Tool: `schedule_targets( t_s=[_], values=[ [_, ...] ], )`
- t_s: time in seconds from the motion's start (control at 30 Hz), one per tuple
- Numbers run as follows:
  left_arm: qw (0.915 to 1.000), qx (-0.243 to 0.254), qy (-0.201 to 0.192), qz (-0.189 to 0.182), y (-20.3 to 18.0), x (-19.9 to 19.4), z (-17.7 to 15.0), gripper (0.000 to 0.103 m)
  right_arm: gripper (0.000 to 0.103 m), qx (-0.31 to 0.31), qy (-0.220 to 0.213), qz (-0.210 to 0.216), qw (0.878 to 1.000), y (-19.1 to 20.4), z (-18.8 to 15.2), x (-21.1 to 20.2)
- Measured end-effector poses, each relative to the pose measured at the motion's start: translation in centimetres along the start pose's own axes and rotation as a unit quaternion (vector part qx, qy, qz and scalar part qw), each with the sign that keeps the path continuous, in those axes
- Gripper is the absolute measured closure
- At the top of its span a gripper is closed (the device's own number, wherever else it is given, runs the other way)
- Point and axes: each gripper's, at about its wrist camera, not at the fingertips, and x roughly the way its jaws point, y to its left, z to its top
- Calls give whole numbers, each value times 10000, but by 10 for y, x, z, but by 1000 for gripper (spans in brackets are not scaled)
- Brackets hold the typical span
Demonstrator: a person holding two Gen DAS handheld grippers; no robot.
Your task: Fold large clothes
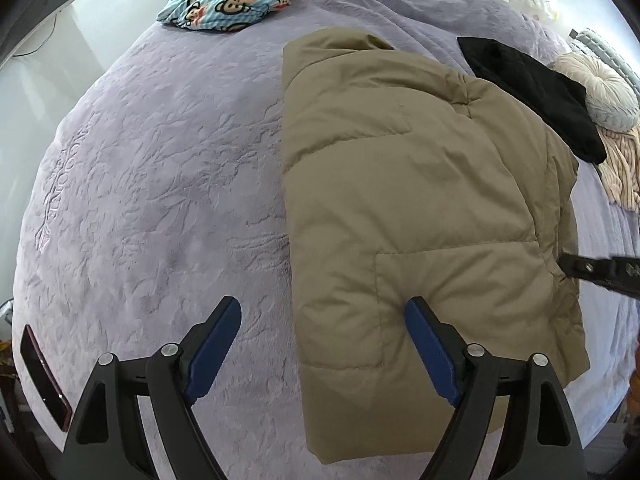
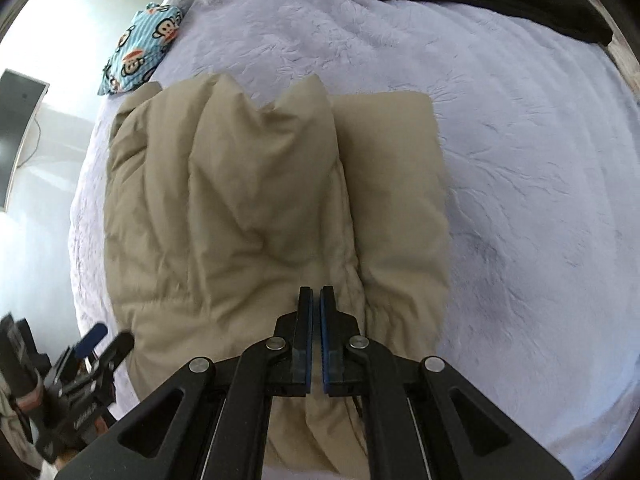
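Observation:
A tan puffer jacket (image 1: pixel 416 208) lies folded on the lilac bedspread (image 1: pixel 168 168). My left gripper (image 1: pixel 323 314) hangs open above the jacket's near left edge: one blue pad stands over the bedspread, the other over the jacket, and nothing is gripped. One of the right gripper's fingers (image 1: pixel 592 274) pokes in at the jacket's right side. In the right wrist view the jacket (image 2: pixel 248 208) fills the middle, with a folded sleeve along its right side. My right gripper (image 2: pixel 316 294) is shut just above the jacket's near part, with nothing seen between the pads. The left gripper (image 2: pixel 107 340) shows blurred at lower left.
A blue monkey-print cloth (image 1: pixel 228 0) lies at the bed's far left. A black garment (image 1: pixel 536 92), a round cushion (image 1: pixel 600 92) and a striped cloth (image 1: pixel 624 168) lie to the right of the jacket. A dark red phone (image 1: pixel 44 376) rests at the bed's near left edge.

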Motion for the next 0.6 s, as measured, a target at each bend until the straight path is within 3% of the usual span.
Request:
schedule_targets(
  t_s=[0.33,0.4,0.6],
  values=[
    [9998,-57,55,179,-4,-3,0,17,98,64,124,-2,9999,-11,-55,-31],
    [9997,-82,74,205,-4,-5,1,0,98,125,141,4,9998,-16,-65,-35],
    [9995,-111,129,257,-7,-13,-6,0,98,193,192,-30,9996,-27,-78,-43]
  ],
)
